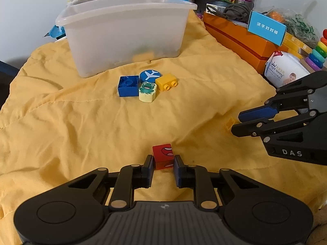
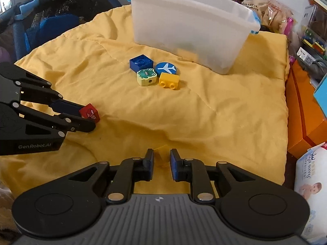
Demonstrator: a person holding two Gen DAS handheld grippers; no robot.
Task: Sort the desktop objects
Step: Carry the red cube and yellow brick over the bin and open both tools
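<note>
My left gripper (image 1: 163, 159) has a red cube with a face print (image 1: 163, 155) between its jaws, which touch or nearly touch its sides; it rests on the yellow cloth (image 1: 81, 122). The cube also shows in the right wrist view (image 2: 90, 112). My right gripper (image 2: 161, 157) is open around a small yellow piece (image 2: 160, 156), with gaps on both sides. Further off lie a blue brick (image 1: 127, 85), a blue plane disc (image 1: 150, 75), a frog block (image 1: 147, 91) and a yellow brick (image 1: 166, 81). A translucent bin (image 1: 126, 32) stands behind them.
Orange boxes (image 1: 241, 36) with a blue card box (image 1: 265, 27), a wipes pack (image 1: 284, 69) and stacking rings (image 1: 318, 53) line the right side. Bags and toys stand behind the bin. A dark blue chair (image 2: 40, 20) is at the left.
</note>
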